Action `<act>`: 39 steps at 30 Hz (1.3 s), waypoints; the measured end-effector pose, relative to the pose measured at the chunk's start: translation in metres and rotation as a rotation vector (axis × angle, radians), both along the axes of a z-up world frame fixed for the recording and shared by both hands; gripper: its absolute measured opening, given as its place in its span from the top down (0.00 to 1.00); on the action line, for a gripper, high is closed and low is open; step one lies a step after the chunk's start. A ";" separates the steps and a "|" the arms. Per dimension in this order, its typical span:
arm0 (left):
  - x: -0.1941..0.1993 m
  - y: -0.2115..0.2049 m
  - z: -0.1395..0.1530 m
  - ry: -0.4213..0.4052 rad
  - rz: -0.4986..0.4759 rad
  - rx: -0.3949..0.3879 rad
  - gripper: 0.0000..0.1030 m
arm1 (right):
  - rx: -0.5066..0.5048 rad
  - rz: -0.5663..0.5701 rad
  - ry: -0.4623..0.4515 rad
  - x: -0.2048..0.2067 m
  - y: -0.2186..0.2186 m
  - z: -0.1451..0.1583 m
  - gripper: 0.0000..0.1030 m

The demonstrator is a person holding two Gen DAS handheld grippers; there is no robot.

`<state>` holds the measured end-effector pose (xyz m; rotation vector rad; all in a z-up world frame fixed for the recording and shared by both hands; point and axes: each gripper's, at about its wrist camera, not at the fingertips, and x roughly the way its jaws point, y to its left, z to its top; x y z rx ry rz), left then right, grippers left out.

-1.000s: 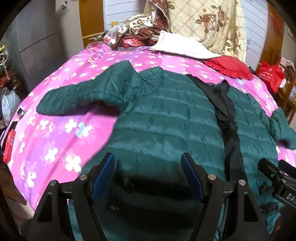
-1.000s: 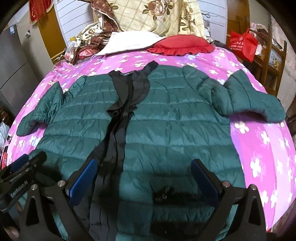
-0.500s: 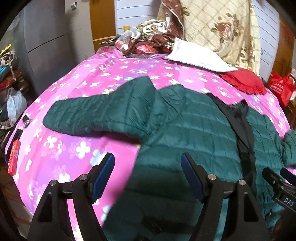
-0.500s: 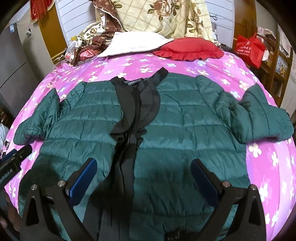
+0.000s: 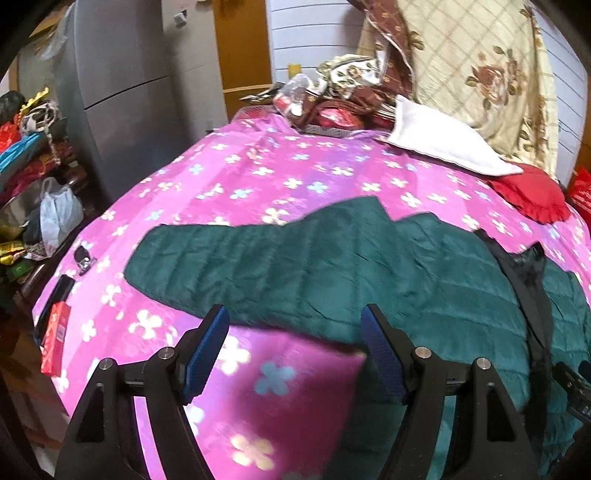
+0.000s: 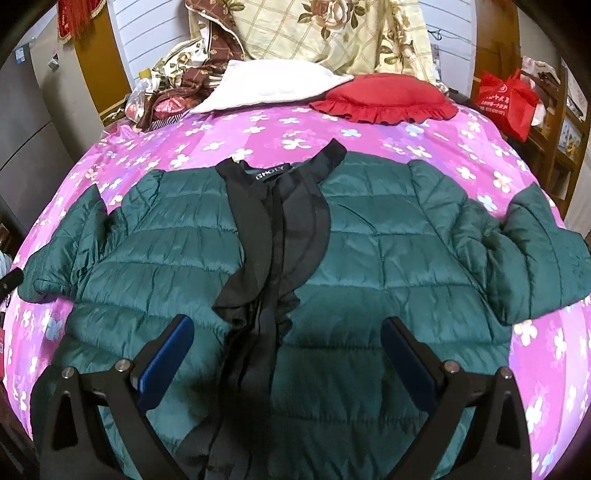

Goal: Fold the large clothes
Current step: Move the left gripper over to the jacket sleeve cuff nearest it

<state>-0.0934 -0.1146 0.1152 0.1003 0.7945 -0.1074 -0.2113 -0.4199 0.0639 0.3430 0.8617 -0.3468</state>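
Observation:
A dark green quilted jacket [image 6: 369, 251] with a black collar and front placket [image 6: 277, 229] lies face up, spread flat on a pink flowered bedspread [image 6: 295, 129]. Its left sleeve [image 5: 236, 266] stretches out sideways in the left wrist view; its right sleeve [image 6: 535, 251] is bent at the right in the right wrist view. My left gripper [image 5: 295, 350] is open and empty, above the bedspread just below the left sleeve. My right gripper [image 6: 288, 358] is open and empty, above the jacket's lower front.
A white pillow [image 6: 273, 85], a red frilled cushion [image 6: 384, 96] and a flowered quilt [image 6: 332, 33] lie at the head of the bed. A grey cabinet [image 5: 122, 92] and piled bags [image 5: 37, 184] stand left. A red bag [image 6: 509, 99] hangs right. A red packet [image 5: 55, 336] lies at the bed's left edge.
My left gripper has swung left, off the jacket body toward the left sleeve. My right gripper has moved forward up the jacket. Both stay open.

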 end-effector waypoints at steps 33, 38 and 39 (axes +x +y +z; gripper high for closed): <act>0.140 0.205 -0.077 0.141 0.466 -0.160 0.53 | 0.020 0.068 -0.008 0.001 0.019 0.000 0.00; 0.150 0.219 -0.090 0.169 0.507 -0.210 0.53 | 0.024 0.074 -0.002 0.003 0.020 -0.001 0.00; 0.152 0.220 -0.092 0.176 0.513 -0.210 0.53 | 0.021 0.076 -0.001 0.004 0.021 -0.001 0.00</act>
